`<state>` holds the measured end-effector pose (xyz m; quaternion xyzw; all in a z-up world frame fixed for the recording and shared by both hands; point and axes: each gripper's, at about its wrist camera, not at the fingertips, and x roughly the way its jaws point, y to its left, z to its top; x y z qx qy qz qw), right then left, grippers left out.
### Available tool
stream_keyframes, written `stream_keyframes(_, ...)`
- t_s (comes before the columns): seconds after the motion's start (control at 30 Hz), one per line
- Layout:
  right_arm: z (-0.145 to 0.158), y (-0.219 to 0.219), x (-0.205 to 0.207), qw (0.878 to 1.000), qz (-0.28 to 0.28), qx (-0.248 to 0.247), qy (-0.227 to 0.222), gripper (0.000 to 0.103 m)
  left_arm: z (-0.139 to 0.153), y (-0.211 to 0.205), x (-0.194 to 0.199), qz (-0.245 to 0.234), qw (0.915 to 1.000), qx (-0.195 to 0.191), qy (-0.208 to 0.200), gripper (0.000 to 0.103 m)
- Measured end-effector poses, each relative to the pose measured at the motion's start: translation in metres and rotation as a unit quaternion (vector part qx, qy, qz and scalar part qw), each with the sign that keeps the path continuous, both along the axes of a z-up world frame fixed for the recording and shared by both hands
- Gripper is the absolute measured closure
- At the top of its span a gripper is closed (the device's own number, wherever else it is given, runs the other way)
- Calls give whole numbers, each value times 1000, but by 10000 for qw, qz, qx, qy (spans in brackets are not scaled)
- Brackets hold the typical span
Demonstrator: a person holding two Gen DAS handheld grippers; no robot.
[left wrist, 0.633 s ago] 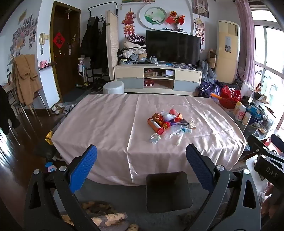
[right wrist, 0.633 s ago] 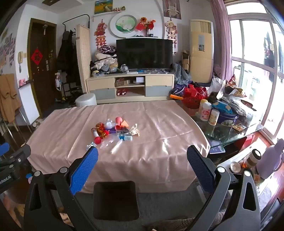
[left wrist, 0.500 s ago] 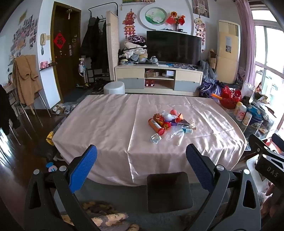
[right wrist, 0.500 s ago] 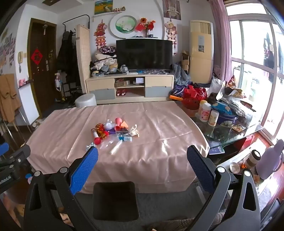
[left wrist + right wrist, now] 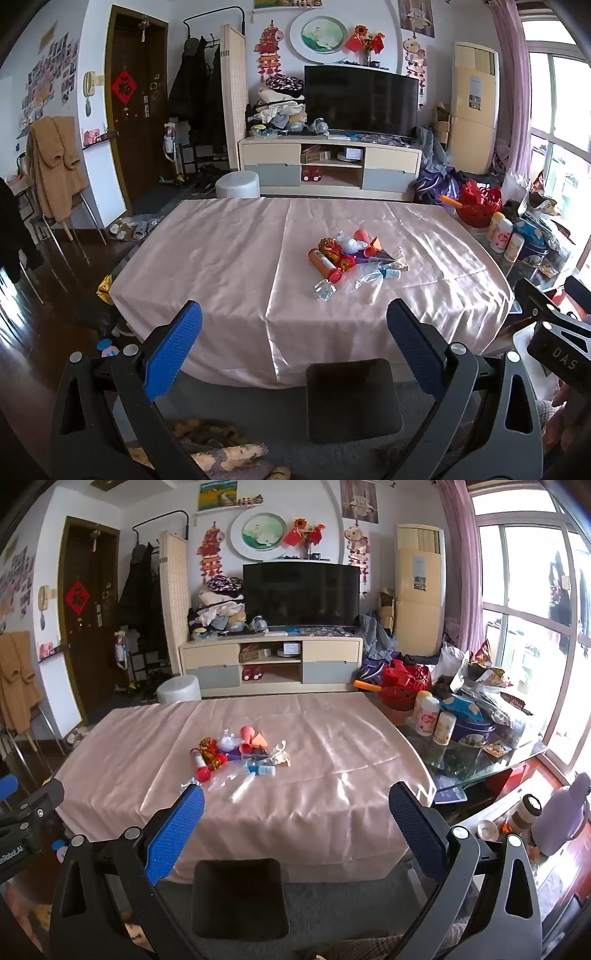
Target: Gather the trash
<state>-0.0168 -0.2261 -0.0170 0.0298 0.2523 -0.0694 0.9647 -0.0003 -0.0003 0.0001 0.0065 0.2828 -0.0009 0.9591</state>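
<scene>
1. Left wrist view shows us at the very start of the task — the trash pile [image 5: 354, 260] lies untouched on the pink tablecloth [image 5: 229, 258], a little right of the cloth's middle.
2. We hold the left gripper [image 5: 291, 338] spread wide and empty, at the near edge of the tablecloth, well apart from the pile.
3. Our right gripper [image 5: 295, 818] is also spread wide with nothing between its blue pads [image 5: 177, 830], also at the near edge of the cloth.
4. In the pile we can tell an orange tube with a red cap [image 5: 325, 265], a crumpled clear wrapper [image 5: 324, 290], a small orange cone [image 5: 246, 734] and a clear plastic sleeve [image 5: 242, 789]; the other pieces are too small to name.
5. We judge that nothing is collected yet; every piece is left to do.
6. No trash bin or bag for the trash shows on the tablecloth. A white round stool [image 5: 238, 184] stands behind the far edge of the cloth, and to the right of the cloth, on a glass table [image 5: 476, 764], stands a blue tin [image 5: 472, 731] — its content we cannot see.
</scene>
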Motion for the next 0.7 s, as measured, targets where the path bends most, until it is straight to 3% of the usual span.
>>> stream_keyframes(0.7,-1,-1,2,10000,-4,1,7,3,0,0,0,-5,10000,1,15,8)
